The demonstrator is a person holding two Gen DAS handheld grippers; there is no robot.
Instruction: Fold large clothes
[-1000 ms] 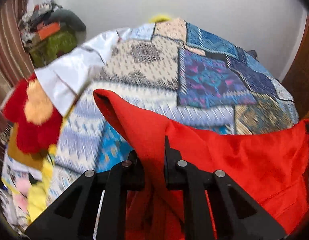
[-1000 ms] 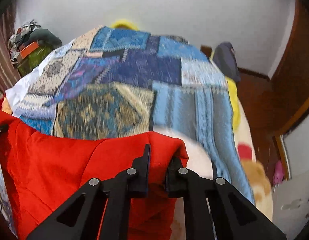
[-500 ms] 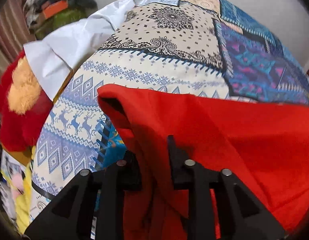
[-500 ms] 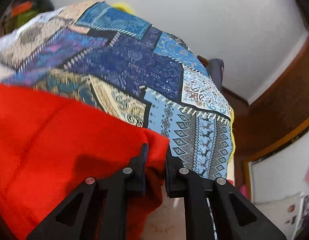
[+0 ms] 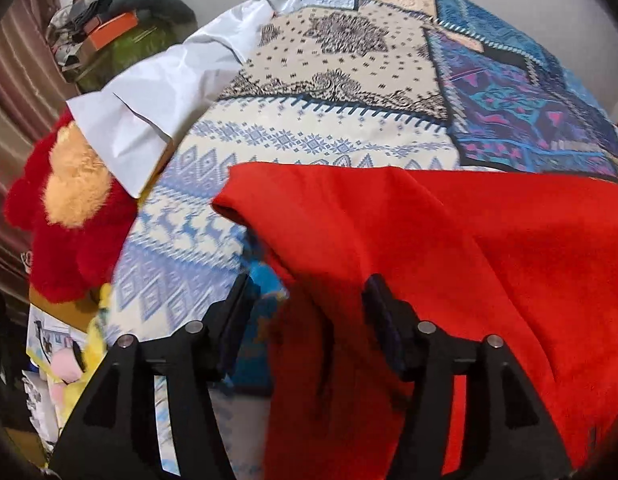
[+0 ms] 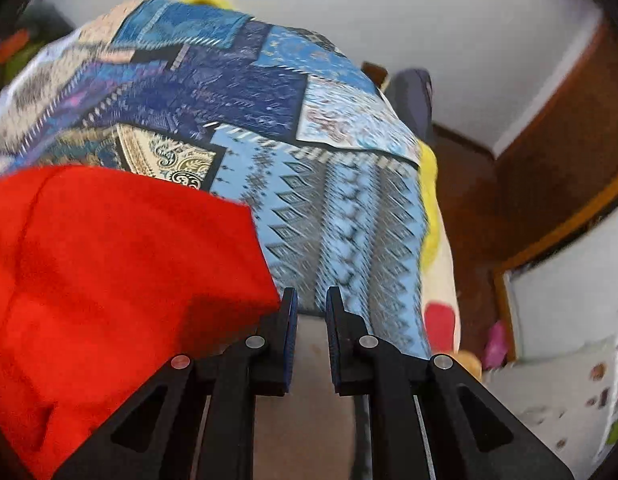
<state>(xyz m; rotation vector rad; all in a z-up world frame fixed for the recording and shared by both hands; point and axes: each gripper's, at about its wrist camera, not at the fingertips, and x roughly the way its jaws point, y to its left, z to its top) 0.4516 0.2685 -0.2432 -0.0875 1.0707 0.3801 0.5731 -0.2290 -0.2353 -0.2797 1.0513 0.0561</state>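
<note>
A large red garment lies spread over the patchwork bedspread. My left gripper is over its near left corner and its jaws are opening. A loose fold of the red cloth hangs between them, and the pads do not press on it. In the right wrist view the red garment ends just left of my right gripper. That gripper is shut to a narrow slit with no cloth in it. Through the slit I see only the blue bedspread and a pale surface below it.
A red and tan plush toy and a white sheet lie at the bed's left side. Behind them is a pile of bags and clothes. Right of the bed are a dark item and brown wooden floor.
Both grippers came down toward the bed and the red garment now lies flatter on it. The left jaws have spread apart. The corner held by the right gripper is no longer between its fingers.
</note>
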